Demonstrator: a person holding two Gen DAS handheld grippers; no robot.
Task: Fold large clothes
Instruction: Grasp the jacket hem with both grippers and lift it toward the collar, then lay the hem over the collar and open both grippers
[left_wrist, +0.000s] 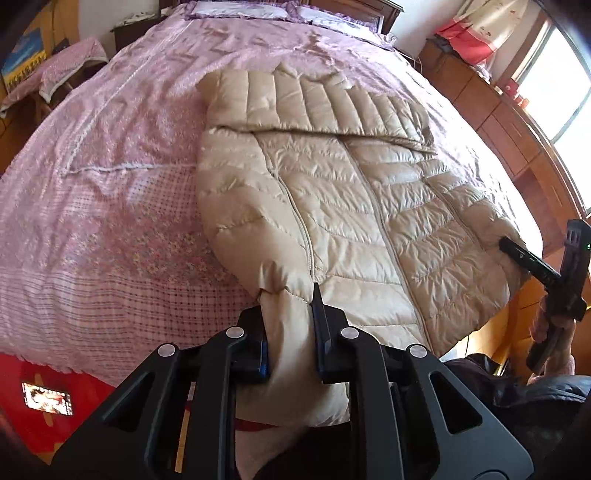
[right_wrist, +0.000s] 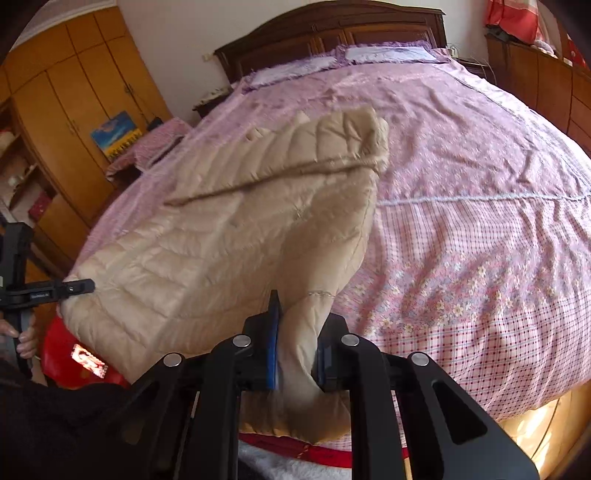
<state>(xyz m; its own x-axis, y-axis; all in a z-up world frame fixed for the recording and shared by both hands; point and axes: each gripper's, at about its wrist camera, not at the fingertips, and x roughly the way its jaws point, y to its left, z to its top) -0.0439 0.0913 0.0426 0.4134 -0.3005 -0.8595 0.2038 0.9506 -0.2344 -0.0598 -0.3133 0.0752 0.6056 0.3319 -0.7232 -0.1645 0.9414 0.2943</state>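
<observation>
Left claw (left_wrist: 291, 332) clamped on hem corner of beige down jacket (left_wrist: 332, 192), fabric bunched btwn the blue pads, jaws narrow. L wrist view: jacket lies on bed w/ pink patterned bedspread (left_wrist: 110, 184), sleeves folded across the upper part, near hem raised off the bed at both corners. Right claw (left_wrist: 508, 245) seen at far right edge, pinching the other hem corner; person's hand (left_wrist: 550, 325) wrapped on its handle. Phone w/ lit screen (left_wrist: 47, 398) on red surface bottom left. Wood cabinets along right wall under the window.

R wrist view: right claw (right_wrist: 295, 347) holding jacket (right_wrist: 221, 229) hem corner, cloth squeezed btwn pads, jaws narrow. Jacket slopes up from bedspread (right_wrist: 480, 184) toward the claw. Left claw (right_wrist: 83, 285) at left edge gripping opposite corner, fingers (right_wrist: 26, 338) of the hand below it. Dark wood headboard (right_wrist: 332, 33) at back, pillows against it, wardrobe (right_wrist: 74, 92) at left.
</observation>
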